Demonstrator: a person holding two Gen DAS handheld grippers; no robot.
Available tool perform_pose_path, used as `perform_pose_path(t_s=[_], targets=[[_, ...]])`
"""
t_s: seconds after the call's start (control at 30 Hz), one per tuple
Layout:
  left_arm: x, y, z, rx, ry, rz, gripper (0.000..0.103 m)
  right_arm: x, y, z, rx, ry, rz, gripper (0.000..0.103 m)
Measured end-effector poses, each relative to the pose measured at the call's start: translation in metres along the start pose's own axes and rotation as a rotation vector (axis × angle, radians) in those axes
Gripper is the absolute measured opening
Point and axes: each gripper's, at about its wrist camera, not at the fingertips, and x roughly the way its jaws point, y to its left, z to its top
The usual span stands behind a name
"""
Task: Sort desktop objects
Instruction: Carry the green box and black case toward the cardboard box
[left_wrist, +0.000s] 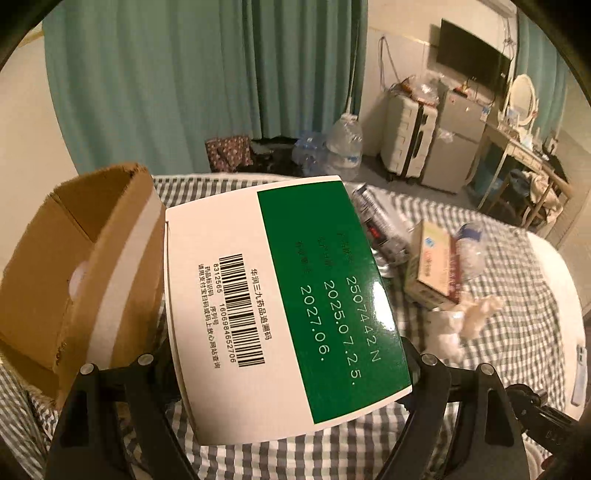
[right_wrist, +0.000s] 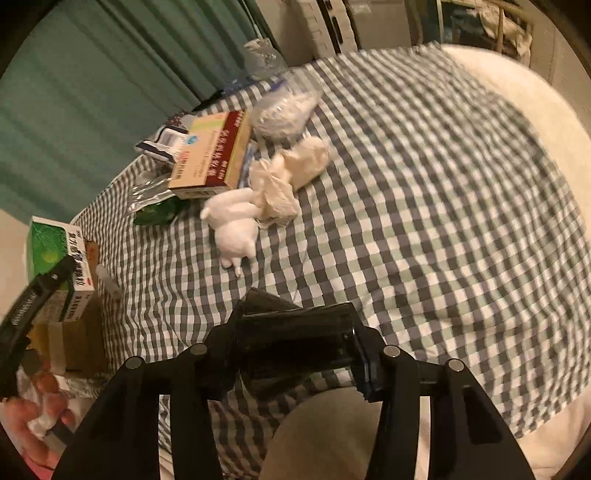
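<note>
While the left gripper (left_wrist: 288, 365) clamps the green-and-white medicine box (left_wrist: 284, 295) across its width, the box is held off the checkered cloth (left_wrist: 498, 325), just beside the open cardboard box (left_wrist: 74, 266). The right gripper (right_wrist: 295, 354) is closed on a black object (right_wrist: 295, 350) above the cloth. A red-and-cream box (right_wrist: 210, 158), crumpled tissues (right_wrist: 258, 199) and a plastic bag (right_wrist: 284, 107) lie beyond.

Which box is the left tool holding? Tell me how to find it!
Look at the checked bedspread, then the brown cardboard box on its left side. Beside it, the left tool holds a white-and-green medicine box, the only one showing a barcode.
</note>
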Motion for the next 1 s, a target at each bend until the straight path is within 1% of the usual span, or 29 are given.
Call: perform_pose_path(t_s=[0.07,0.17,0.2,0.37,0.4,0.5,0.57,0.63,0.8,1.0], targets=[[-0.017,0.003,-0.002,0.017,-0.028,0.002,0.087,-0.012,0.007,0.001,-0.001,-0.023,0.012,0.049],[-0.041,0.006,-0.005,0.032,-0.062,0.000,0.087,-0.036,0.022,0.000,-0.036,-0.067,-0.001,0.049],[-0.047,0.007,-0.005,0.035,-0.068,-0.005,0.087,-0.038,0.025,0.000,-0.047,-0.078,-0.006,0.049],[-0.079,0.003,0.003,0.063,-0.112,-0.019,0.087,-0.084,0.051,-0.001,-0.129,-0.178,-0.032,0.049],[-0.085,0.003,0.005,0.068,-0.121,-0.019,0.087,-0.087,0.055,-0.001,-0.140,-0.187,-0.032,0.049],[-0.103,0.006,0.007,0.082,-0.136,-0.036,0.087,-0.107,0.071,-0.003,-0.166,-0.218,0.000,0.049],[-0.113,0.008,0.008,0.092,-0.157,-0.034,0.087,-0.117,0.083,-0.005,-0.190,-0.241,0.002,0.048],[-0.123,0.010,0.007,0.115,-0.187,-0.028,0.087,-0.123,0.092,-0.006,-0.207,-0.254,0.014,0.048],[-0.136,0.016,0.010,0.122,-0.198,-0.046,0.087,-0.137,0.117,-0.012,-0.263,-0.281,0.034,0.048],[-0.143,0.034,0.013,0.118,-0.218,-0.025,0.087,-0.145,0.147,-0.019,-0.318,-0.280,0.067,0.048]])
